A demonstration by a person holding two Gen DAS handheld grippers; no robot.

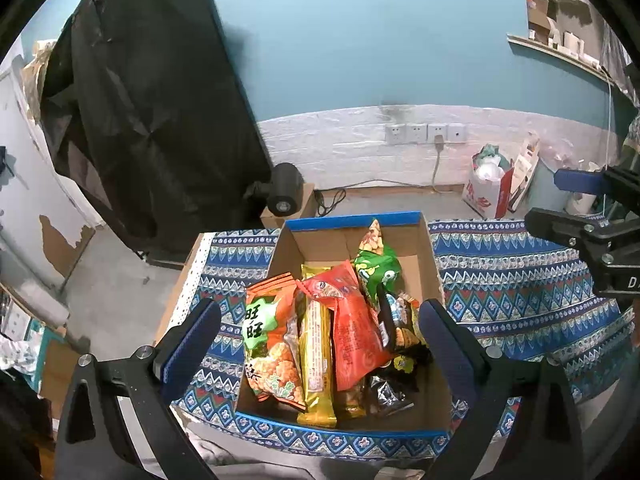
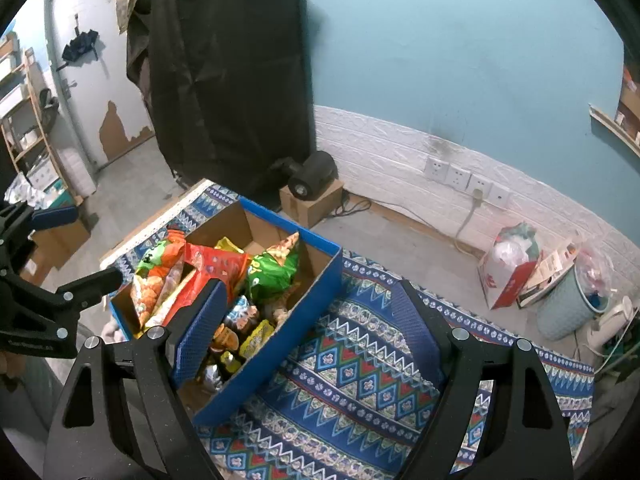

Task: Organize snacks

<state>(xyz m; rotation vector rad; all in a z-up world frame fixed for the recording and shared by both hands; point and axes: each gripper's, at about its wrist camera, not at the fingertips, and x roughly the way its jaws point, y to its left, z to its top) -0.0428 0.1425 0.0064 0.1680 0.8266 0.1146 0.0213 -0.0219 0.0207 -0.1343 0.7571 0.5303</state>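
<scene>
An open cardboard box with a blue rim (image 1: 352, 218) stands on a patterned blue cloth (image 1: 500, 280). It is packed with snacks: an orange cracker bag with a green label (image 1: 272, 344), a long yellow packet (image 1: 316, 360), a red bag (image 1: 352, 328), a green bag (image 1: 376, 268) and small dark packets (image 1: 396, 320). My left gripper (image 1: 320, 340) hovers over the box's near end, open, touching no snack. My right gripper (image 2: 308, 328) is open and empty, straddling the box's blue right wall (image 2: 280, 356) and the cloth (image 2: 360, 380). Each gripper appears at the edge of the other's view.
A tall object under black cloth (image 1: 152, 120) stands behind the table's left. A black cylindrical device (image 1: 284, 188) sits on a small carton on the floor. By the wall are sockets (image 1: 424, 133), a red-and-white bag (image 1: 488, 188) and a pale bin (image 2: 572, 304).
</scene>
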